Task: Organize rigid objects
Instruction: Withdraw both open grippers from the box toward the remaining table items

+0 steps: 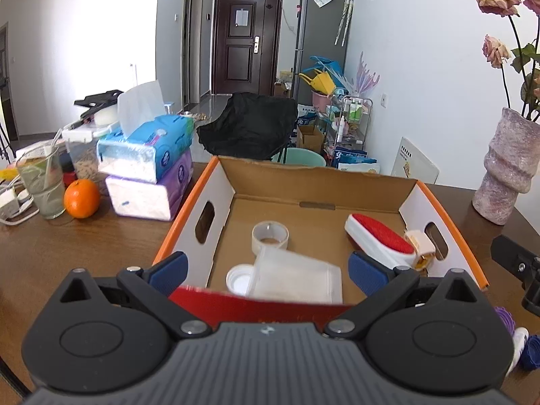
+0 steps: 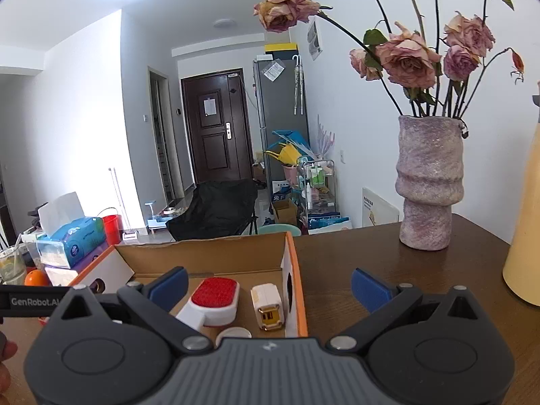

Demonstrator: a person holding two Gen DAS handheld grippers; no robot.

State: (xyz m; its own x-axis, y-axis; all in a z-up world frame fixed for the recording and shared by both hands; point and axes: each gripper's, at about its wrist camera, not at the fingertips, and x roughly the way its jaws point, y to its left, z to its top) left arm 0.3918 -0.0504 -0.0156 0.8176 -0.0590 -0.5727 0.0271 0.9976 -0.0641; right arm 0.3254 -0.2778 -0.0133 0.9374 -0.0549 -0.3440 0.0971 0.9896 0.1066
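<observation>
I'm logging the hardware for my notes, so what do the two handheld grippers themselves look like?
Both match: the left gripper and right gripper have a ribbed dark grey body with a small white logo, two round black housings, black linkage arms with silver pivot bolts, and blue pads on the fingers. A black bar in the right wrist view reads "GenRobot.AI". No cables or sleeves show.

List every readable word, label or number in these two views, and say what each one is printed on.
"GenRobot.AI", cut off at the end: on the black bar at the left edge of the right wrist view.
Tissue packs: print too blurred to read.
White board leaning on the wall: print too small.
Paper on the door: unreadable.
Red box front: marks hidden and blurred.
</observation>
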